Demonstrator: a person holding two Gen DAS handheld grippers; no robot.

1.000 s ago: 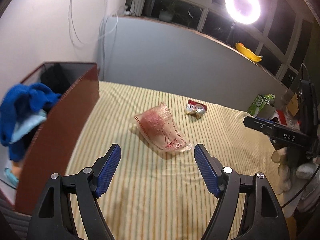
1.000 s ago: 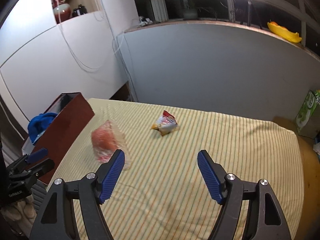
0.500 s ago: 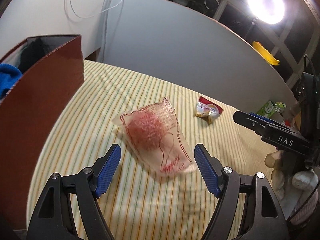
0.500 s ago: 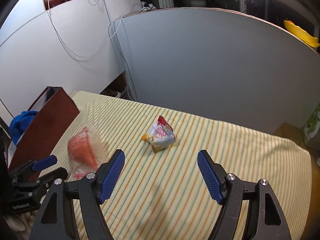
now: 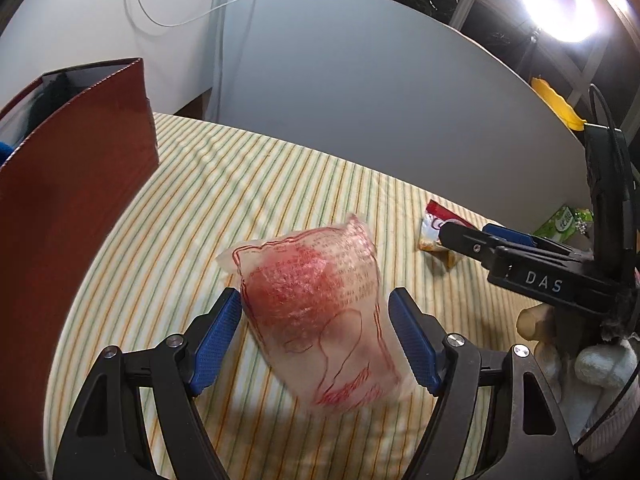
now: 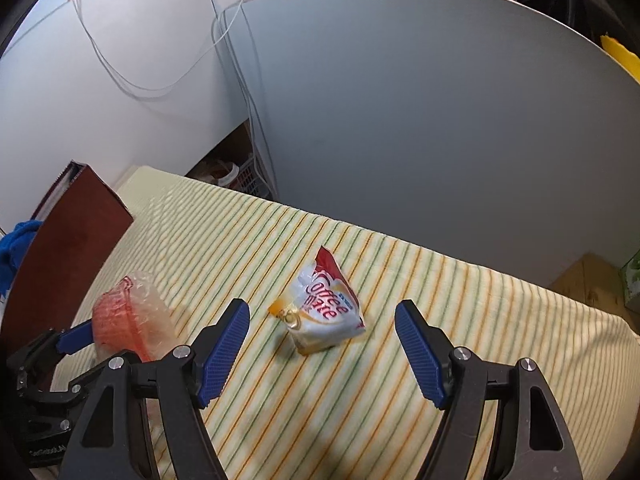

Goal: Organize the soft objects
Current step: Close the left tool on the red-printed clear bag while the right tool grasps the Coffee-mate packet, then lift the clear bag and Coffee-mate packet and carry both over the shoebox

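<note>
Striped cloth (image 5: 248, 200): yellow with green and orange lines, it covers the counter and serves as the landmark for the rest.
Clear pouch (image 5: 320, 312): see-through plastic with red printing and a red mass inside; it lies on the striped cloth near its left half, just in front of the brown box.
Left gripper (image 5: 316, 336): its blue fingers (image 5: 218, 336) stand apart, one on either side of the clear pouch; whether the pads touch the plastic cannot be told, and the pouch shows no squeeze.
Creamer packet (image 6: 322, 312): a crumpled white, red and gold sachet resting on the striped cloth towards its middle, well apart from the clear pouch.
Right gripper (image 6: 322, 354): fingers spread wide above the striped cloth, the creamer packet just ahead of the gap between them, nothing between the pads.
Brown box (image 5: 68, 184): tall, reddish-brown, open at the top, standing at the left edge of the striped cloth.
Blue fabric (image 6: 16, 240): bunched inside the brown box, seen only at the frame's edge.
Grey panel (image 6: 420, 120): a plain board standing behind the far edge of the striped cloth.
Ring light (image 5: 560, 4): glowing above and behind that panel.
</note>
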